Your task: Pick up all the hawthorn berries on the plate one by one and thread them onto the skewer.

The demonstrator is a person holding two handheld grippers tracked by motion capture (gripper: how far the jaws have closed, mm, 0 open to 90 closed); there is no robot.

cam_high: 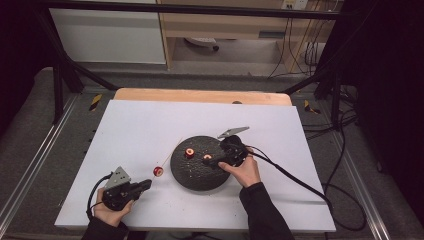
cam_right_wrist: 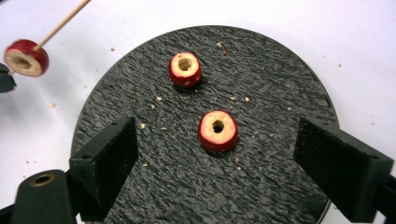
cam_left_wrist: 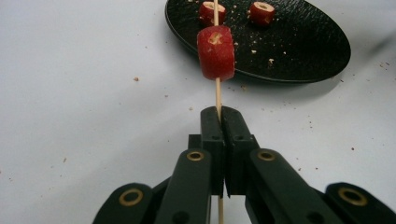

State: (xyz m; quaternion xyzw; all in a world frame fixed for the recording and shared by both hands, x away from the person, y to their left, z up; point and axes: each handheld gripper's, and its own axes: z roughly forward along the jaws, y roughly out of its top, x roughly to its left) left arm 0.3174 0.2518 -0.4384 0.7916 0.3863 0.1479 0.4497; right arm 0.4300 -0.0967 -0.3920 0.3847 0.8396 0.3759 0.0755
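White table (cam_high: 140,125): left claw (cam_left_wrist: 219,116) grips one skewer (cam_left_wrist: 217,95); right claw (cam_right_wrist: 215,154) wide over two slices (cam_right_wrist: 218,130).

Cut off at the top edge of the left gripper view: the far rim of the black plate (cam_left_wrist: 299,51). Partly hidden behind the skewer (cam_left_wrist: 217,93): the left red slice (cam_left_wrist: 208,11) on that plate. Covered by the threaded slice (cam_left_wrist: 215,52): a stretch of the plate's near rim. Lost between the closed jaws, nearer than the plate: a length of skewer, cropped again at the bottom edge.

In the right gripper view, cropped at the bottom and masked by both spread jaws: the plate's near rim. Left of the plate, cut by the frame: the skewer's far end and the left gripper (cam_right_wrist: 3,77).

In the high view, under the right gripper (cam_high: 212,161): part of the plate's right side. Too small to tell there: crumbs on the plate. Cropped at the bottom, nearer than the plate: both sleeves (cam_high: 265,215).
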